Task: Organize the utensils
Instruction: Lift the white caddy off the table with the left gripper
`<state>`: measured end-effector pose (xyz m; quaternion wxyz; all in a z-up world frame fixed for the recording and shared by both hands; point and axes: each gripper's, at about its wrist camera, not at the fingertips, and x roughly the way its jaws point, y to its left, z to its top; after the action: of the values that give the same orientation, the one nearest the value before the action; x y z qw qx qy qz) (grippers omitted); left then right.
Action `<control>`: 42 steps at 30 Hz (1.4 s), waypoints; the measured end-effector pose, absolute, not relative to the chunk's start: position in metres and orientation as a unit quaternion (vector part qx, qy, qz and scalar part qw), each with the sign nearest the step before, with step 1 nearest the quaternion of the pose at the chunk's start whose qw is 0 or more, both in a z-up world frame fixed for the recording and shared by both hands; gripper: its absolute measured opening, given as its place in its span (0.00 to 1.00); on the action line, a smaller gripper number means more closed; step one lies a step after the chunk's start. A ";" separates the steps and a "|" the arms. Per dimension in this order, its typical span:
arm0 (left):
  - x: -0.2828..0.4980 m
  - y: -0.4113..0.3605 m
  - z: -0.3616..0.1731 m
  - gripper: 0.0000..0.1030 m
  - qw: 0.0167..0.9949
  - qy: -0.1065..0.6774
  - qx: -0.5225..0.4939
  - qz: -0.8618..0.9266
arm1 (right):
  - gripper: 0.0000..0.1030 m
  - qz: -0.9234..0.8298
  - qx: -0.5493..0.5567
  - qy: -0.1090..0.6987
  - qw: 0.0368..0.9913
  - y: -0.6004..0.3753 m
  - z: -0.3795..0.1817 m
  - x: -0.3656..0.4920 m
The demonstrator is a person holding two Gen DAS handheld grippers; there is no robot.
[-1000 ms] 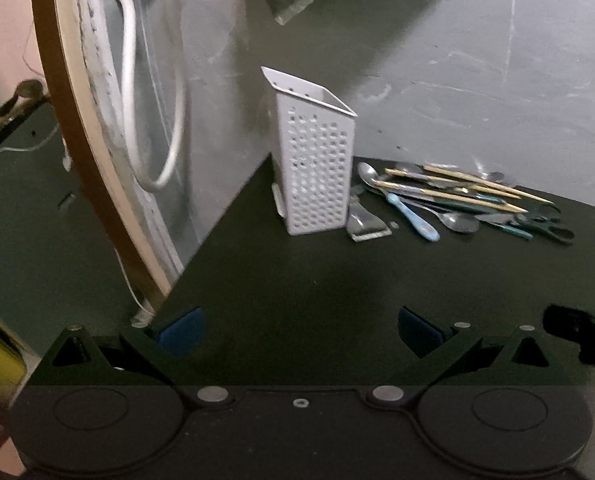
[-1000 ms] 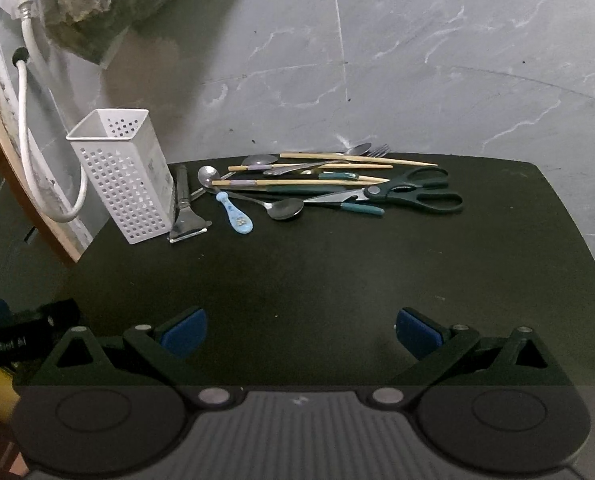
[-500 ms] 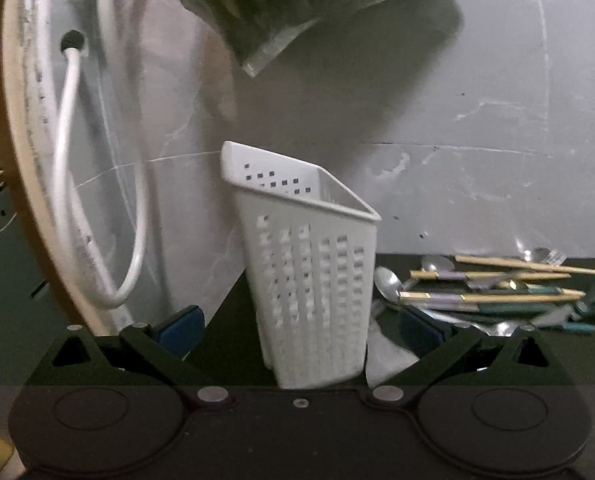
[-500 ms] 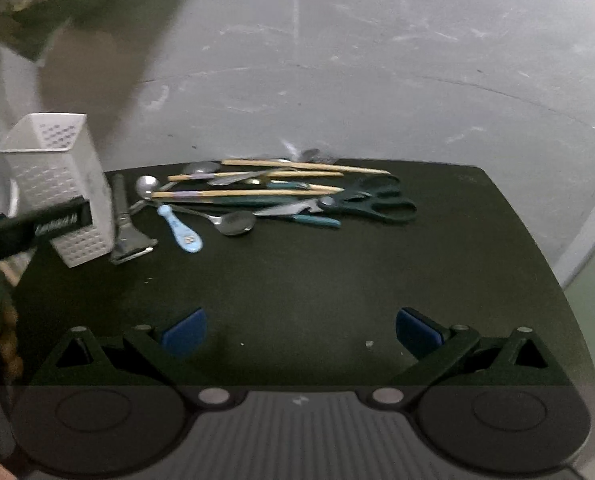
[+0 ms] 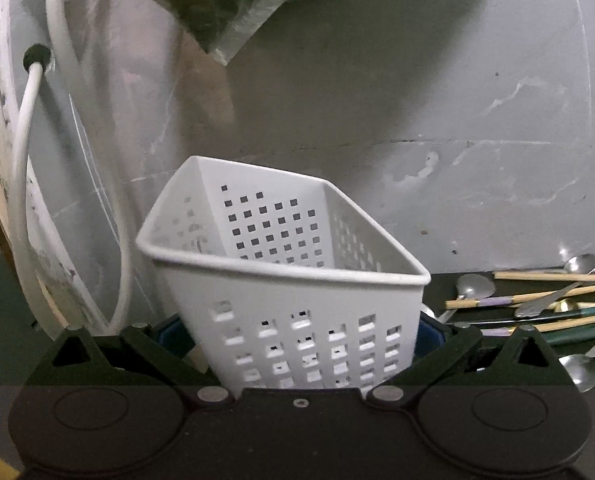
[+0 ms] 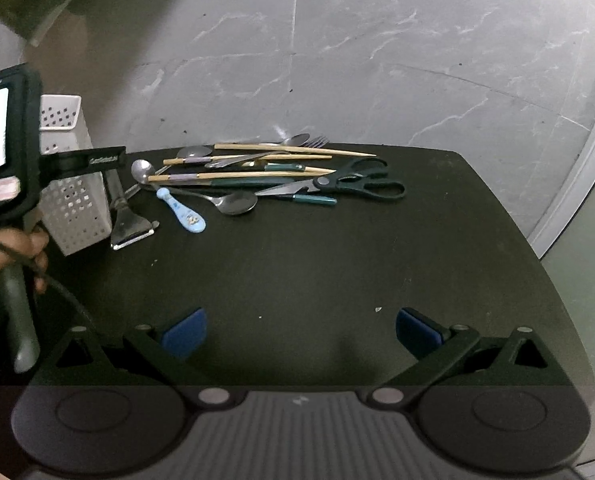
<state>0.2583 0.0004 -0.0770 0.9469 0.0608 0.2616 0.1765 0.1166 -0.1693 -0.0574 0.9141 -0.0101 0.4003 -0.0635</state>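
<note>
- Two grippers work here: the left gripper (image 5: 305,344) straddles the white perforated caddy (image 5: 293,292) at the tabletop's (image 6: 337,272) left edge, pads beside its walls; whether it pinches, I cannot tell (likely steadying it).
- Utensils (image 6: 265,176) lie heaped just right of it.
- Right gripper (image 6: 301,330) hovers released, empty.

White perforated utensil holder (image 5: 297,312) is standing upright at the left rear corner of the dark surface (image 6: 337,264), open top empty, its lower body sitting between the left claw (image 5: 299,334) pads. Just beside it, a metal peeler (image 6: 127,216) is lying flat, followed by a pale blue spoon (image 6: 181,210). Steel spoons (image 6: 233,202), wooden chopsticks (image 6: 289,149), teal-handled cutlery (image 6: 313,199) and dark scissors (image 6: 357,184) are lying piled together along the rear edge.
</note>
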 end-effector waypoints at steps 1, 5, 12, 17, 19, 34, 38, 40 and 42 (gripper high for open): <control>0.259 -0.001 -0.077 0.97 0.946 0.261 0.066 0.178 | 1.00 -0.063 -0.013 0.401 0.914 -0.169 -0.057 0.116; 0.256 0.001 -0.077 0.83 0.948 0.253 0.071 0.177 | 1.00 -0.048 -0.018 0.395 0.917 -0.173 -0.057 0.122; 0.243 0.007 -0.078 0.81 0.948 0.247 0.082 0.181 | 1.00 0.012 0.004 0.383 0.924 -0.190 -0.066 0.147; 0.219 0.021 -0.073 0.80 0.951 0.253 0.081 0.159 | 1.00 0.065 0.034 0.375 0.924 -0.202 -0.077 0.169; 0.207 0.024 -0.073 0.80 0.953 0.254 0.087 0.143 | 1.00 0.084 0.046 0.374 0.922 -0.203 -0.082 0.176; 0.130 0.021 -0.071 0.80 0.957 0.247 0.149 -0.023 | 0.88 0.113 0.174 0.359 0.910 -0.198 -0.118 0.213; 0.128 0.024 -0.070 0.80 0.956 0.248 0.149 -0.042 | 0.81 0.093 0.205 0.351 0.909 -0.202 -0.126 0.228; 0.127 0.027 -0.070 0.80 0.956 0.250 0.144 -0.047 | 0.74 0.082 0.213 0.349 0.909 -0.204 -0.131 0.236; 0.131 0.028 -0.069 0.80 0.956 0.252 0.141 -0.051 | 0.68 0.071 0.220 0.348 0.909 -0.205 -0.137 0.245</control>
<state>0.1312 0.0283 -0.0690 0.9562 0.1408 0.2516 -0.0511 0.2447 -0.2051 -0.1372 0.9086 0.2200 0.3478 0.0709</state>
